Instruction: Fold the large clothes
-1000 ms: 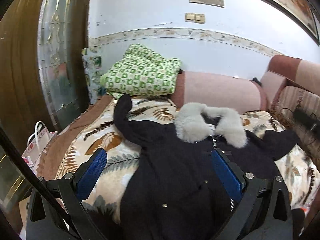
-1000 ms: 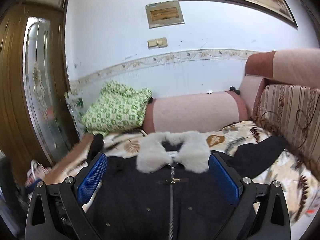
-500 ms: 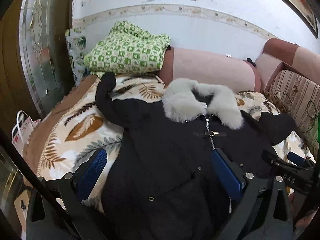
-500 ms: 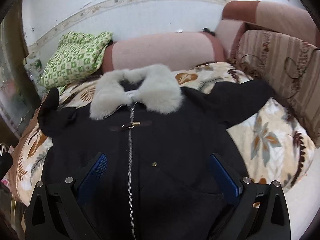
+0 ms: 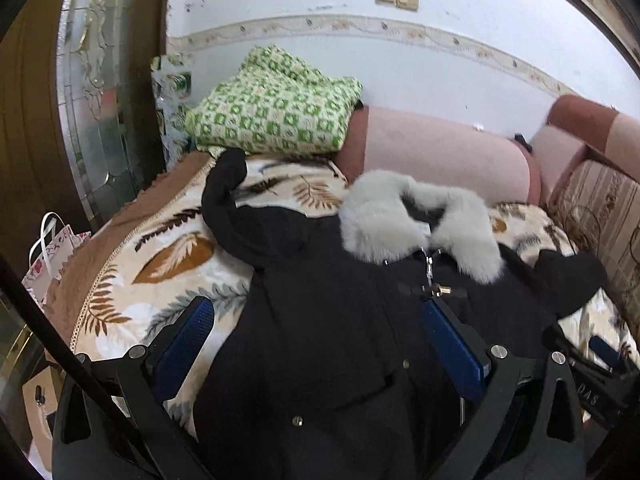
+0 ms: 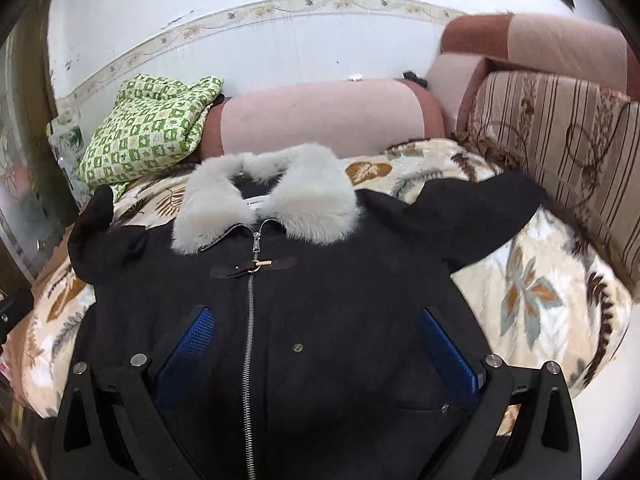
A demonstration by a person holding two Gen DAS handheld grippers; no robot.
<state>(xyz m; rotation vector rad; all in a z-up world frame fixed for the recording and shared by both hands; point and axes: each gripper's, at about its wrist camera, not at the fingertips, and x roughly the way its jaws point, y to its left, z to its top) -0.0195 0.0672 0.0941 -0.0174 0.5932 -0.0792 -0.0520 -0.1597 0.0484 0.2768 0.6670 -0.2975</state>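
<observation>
A black coat (image 6: 340, 300) lies front up, zipped, on the leaf-print blanket (image 6: 540, 300). Left of the coat sits a green quilt (image 6: 148, 136). The left hand-held gripper (image 5: 320, 344) hangs over the coat's left side, jaws wide apart, empty. The right hand-held gripper (image 6: 316, 344) hangs over the coat's middle, likewise spread and empty. The fur collar (image 6: 264, 204) lies at the coat's far end.

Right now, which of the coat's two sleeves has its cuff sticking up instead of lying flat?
The sleeve nearest the green checked pillow: its cuff stands up. The other sleeve, toward the striped cushion, lies stretched flat.
</observation>
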